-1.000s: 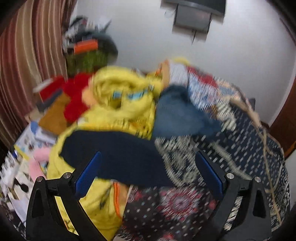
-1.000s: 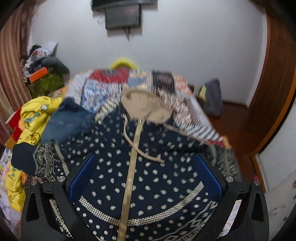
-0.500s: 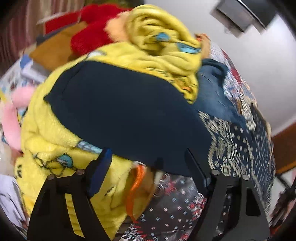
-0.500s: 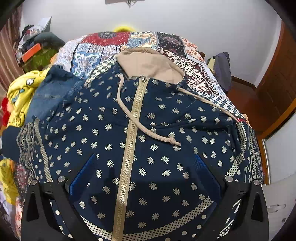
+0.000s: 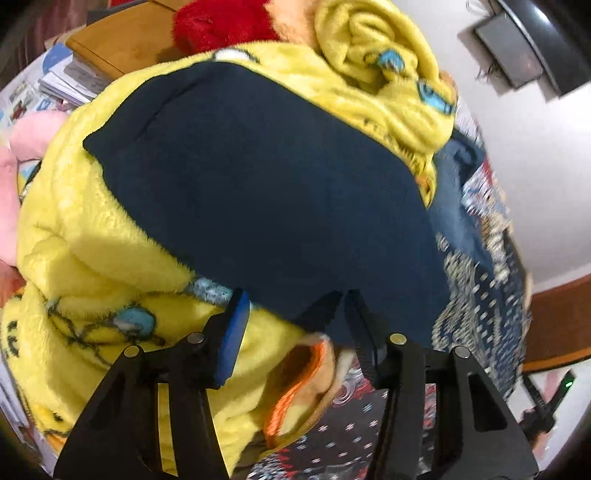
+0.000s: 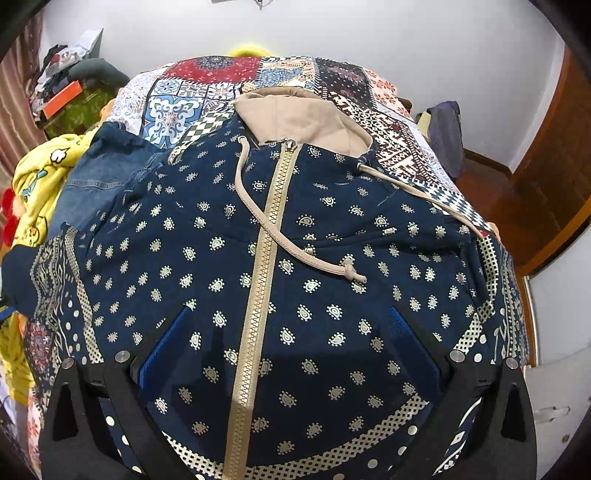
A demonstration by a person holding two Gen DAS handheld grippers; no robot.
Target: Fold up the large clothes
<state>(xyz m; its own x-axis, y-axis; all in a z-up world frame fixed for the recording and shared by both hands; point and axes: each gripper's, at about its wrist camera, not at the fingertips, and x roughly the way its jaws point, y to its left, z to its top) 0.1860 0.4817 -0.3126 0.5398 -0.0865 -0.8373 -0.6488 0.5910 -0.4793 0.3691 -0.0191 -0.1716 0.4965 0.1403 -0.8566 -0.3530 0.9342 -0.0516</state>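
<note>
Two views show your work on the bed. In the left wrist view, your left gripper [image 5: 293, 317] is closing around the lower edge of the hoodie's plain navy cuff [image 5: 258, 184], which lies between the blue pads; the right pad is at the hem, the left pad [image 5: 232, 339] stands just off the cloth, so the fabric is not yet pinched. That dark sleeve end is draped over a fluffy yellow blanket [image 5: 92, 266] printed with cartoon figures, and a red plush toy [image 5: 221, 22] sits beyond it. The patterned part of the sleeve runs off to the right. In the right wrist view, your right gripper [image 6: 291, 343] hovers with its fingers spread wide over the front of the navy paisley hoodie [image 6: 332, 229], which lies flat, zipped, face up on the patchwork bedspread [image 6: 184, 107]. Its beige hood [image 6: 303, 118] points to the far wall, a drawstring [image 6: 295, 251] trails across the chest, and folded jeans [image 6: 96, 177] lie beside its left shoulder.
</note>
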